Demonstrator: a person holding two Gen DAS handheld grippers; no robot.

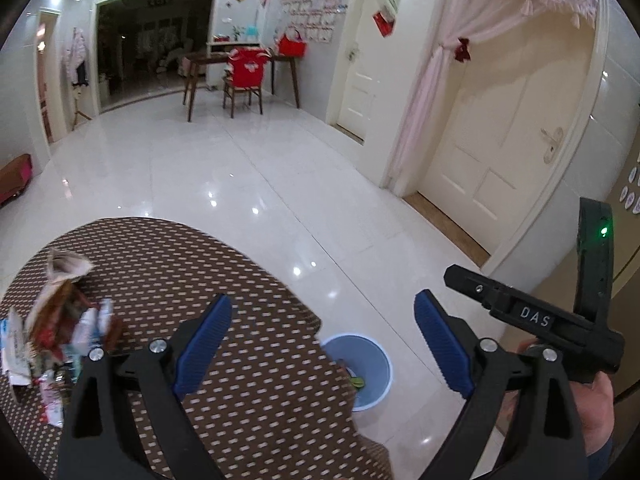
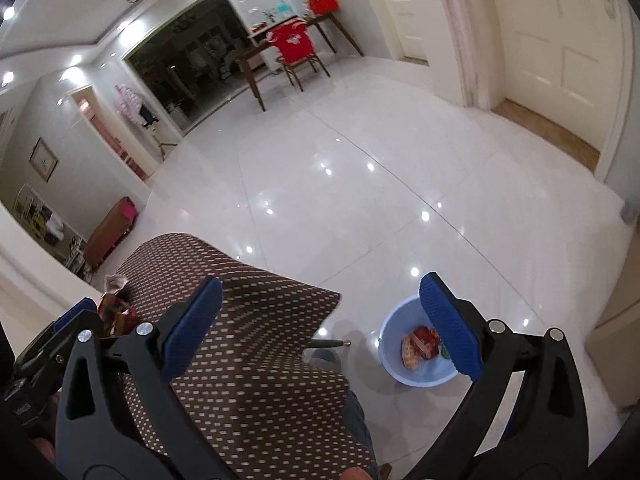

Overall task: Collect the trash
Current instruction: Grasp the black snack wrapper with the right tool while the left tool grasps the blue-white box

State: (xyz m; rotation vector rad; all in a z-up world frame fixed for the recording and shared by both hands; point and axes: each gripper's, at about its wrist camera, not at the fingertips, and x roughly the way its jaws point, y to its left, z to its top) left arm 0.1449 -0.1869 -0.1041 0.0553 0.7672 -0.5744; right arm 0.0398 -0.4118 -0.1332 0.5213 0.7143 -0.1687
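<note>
On floor beside table sits my blue bin [image 2: 416, 344], red-and-white wrapper [image 2: 420, 346] and green scrap [image 1: 357, 382] inside. My right gripper [image 2: 320, 320] hangs above table edge and bin, jaws spread wide, nothing between them. My left gripper [image 1: 324, 344] same, spread wide, empty, over brown dotted tablecloth [image 1: 248, 360]. Trash pile [image 1: 60, 332] of crumpled wrappers lies on cloth at my left, apart from both grippers.

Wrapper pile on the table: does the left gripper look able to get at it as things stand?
Probably yes. The left gripper is open and empty above the brown dotted tablecloth, and the wrapper pile lies uncovered to its left with nothing between them.
</note>
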